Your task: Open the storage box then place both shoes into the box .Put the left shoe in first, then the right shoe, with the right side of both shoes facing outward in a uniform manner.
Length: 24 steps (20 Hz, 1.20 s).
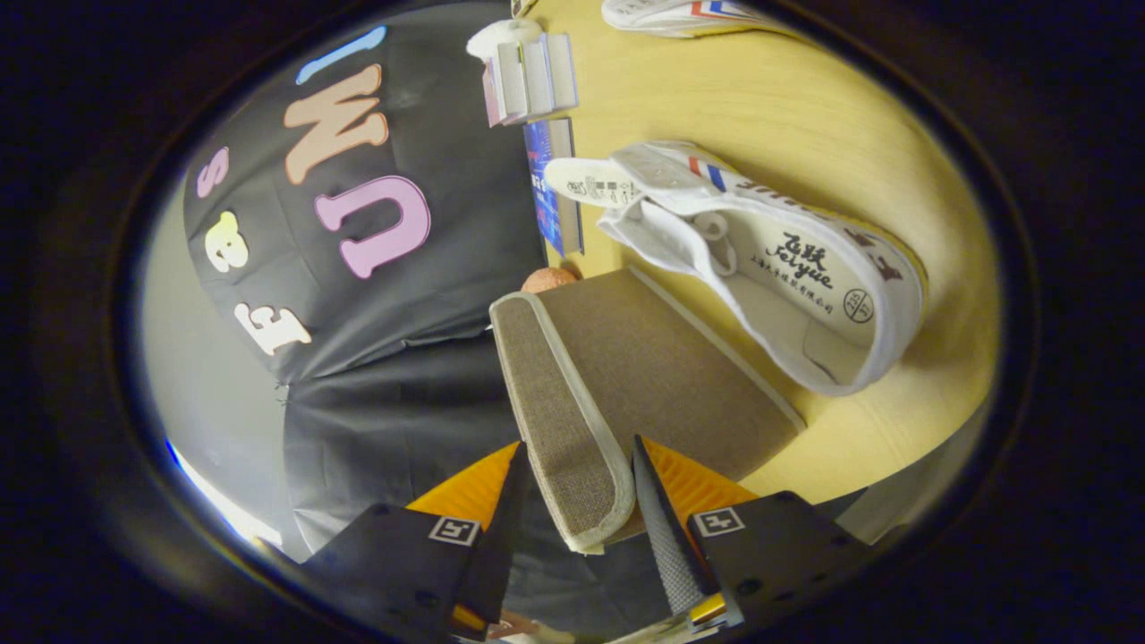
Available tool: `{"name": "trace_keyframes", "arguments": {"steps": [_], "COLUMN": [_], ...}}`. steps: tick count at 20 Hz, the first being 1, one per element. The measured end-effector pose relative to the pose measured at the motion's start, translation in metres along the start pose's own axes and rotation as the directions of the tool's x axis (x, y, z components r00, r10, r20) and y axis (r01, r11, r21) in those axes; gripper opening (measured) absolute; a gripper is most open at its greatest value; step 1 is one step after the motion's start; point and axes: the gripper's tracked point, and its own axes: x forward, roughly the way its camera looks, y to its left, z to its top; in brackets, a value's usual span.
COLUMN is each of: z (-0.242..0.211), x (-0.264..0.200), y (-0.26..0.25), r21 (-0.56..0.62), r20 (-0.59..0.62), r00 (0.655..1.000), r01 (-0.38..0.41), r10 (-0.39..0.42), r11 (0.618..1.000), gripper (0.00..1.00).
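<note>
The storage box (662, 376) is brown fabric with pale trim and rests on the yellow wooden table (805, 116). Its lid flap (559, 420) runs between my two fingers. My gripper (577, 470) is shut on that flap, one finger against each face of it. A white canvas shoe (778, 268) with red and blue stripes lies on its side on the table just beyond the box, with its opening turned toward me. A second white shoe (689, 13) lies farther off on the table, only partly in view.
A row of upright books (530, 76) and a blue book (550, 188) stand along the table edge next to the black cloth wall (385, 376). A small orange round object (547, 279) peeks out behind the box's far corner.
</note>
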Motion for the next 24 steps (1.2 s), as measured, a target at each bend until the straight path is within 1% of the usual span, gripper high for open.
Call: {"name": "trace_keyframes", "arguments": {"steps": [2, 4, 5, 6, 7, 8, 9, 13, 16, 20, 22, 24], "z": [0.002, 0.010, 0.009, 0.007, 0.002, 0.010, 0.010, 0.006, 0.001, -0.018, -0.034, -0.051], "x": [-0.007, -0.008, -0.009, -0.008, 0.010, 0.002, -0.010, -0.016, -0.023, -0.030, -0.032, -0.030], "y": [-0.008, -0.006, -0.007, -0.013, -0.007, -0.004, -0.002, 0.006, 0.023, 0.057, 0.082, 0.105], "r21": [-0.005, 0.017, 0.019, 0.002, 0.018, 0.016, -0.005, -0.088, -0.158, -0.308, -0.369, -0.441], "r20": [0.032, 0.029, 0.022, 0.011, 0.020, 0.017, 0.018, 0.027, 0.037, 0.045, 0.034, 0.022], "r00": [0.999, 0.999, 1.000, 0.999, 1.000, 1.000, 1.000, 1.000, 0.999, 0.999, 0.999, 0.998], "r01": [0.028, 0.014, 0.014, 0.036, 0.006, -0.005, -0.006, 0.001, 0.000, 0.006, -0.018, -0.035], "r10": [-0.028, -0.014, -0.014, -0.036, -0.006, 0.005, 0.006, 0.001, 0.006, 0.009, 0.032, 0.050], "r11": [1.000, 1.000, 1.000, 0.999, 1.000, 1.000, 1.000, 0.996, 0.987, 0.951, 0.929, 0.897], "gripper": [0.35, 0.21, 0.21, 0.16, 0.11, 0.06, 0.06, 0.05, 0.05, 0.04, 0.03, 0.03]}}
